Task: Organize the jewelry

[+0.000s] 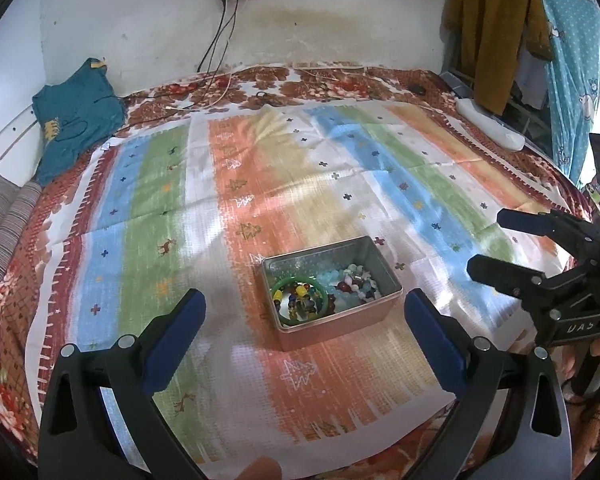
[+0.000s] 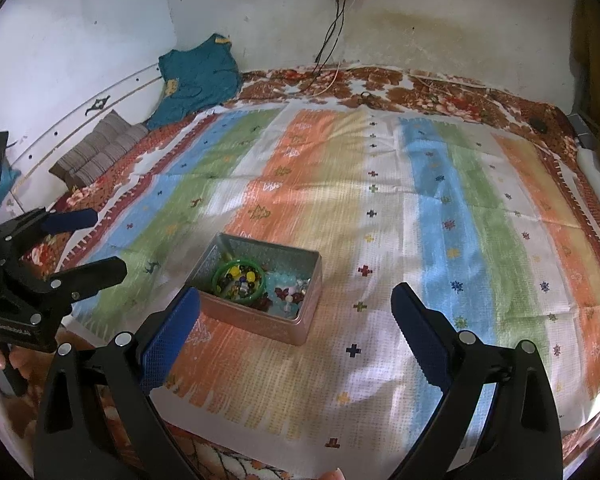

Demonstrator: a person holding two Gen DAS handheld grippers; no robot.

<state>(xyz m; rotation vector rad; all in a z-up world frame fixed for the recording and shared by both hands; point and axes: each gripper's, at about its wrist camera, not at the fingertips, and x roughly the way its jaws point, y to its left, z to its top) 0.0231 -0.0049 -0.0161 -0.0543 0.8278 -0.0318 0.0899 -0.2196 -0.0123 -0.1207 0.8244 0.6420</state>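
Note:
An open metal tin (image 1: 384,266) (image 2: 284,256) sits on a striped cloth on a bed. It holds a green bangle (image 1: 278,286) (image 2: 220,270), mixed coloured beads (image 1: 300,300) (image 2: 240,278) and pale blue and red bead bracelets (image 1: 352,280) (image 2: 286,290). My left gripper (image 1: 304,304) is open and empty, just in front of the tin; it also shows in the right wrist view (image 2: 96,240). My right gripper (image 2: 296,300) is open and empty, to the tin's right; it also shows in the left wrist view (image 1: 486,240).
The striped cloth (image 1: 228,200) (image 2: 440,200) covers a floral bedsheet (image 1: 12,320). A teal shirt (image 1: 76,120) (image 2: 196,76) and a striped cushion (image 1: 4,224) (image 2: 96,156) lie at the left. Cables (image 1: 220,80) run along the far edge. A white object (image 1: 488,124) and hanging clothes (image 1: 496,32) are at the right.

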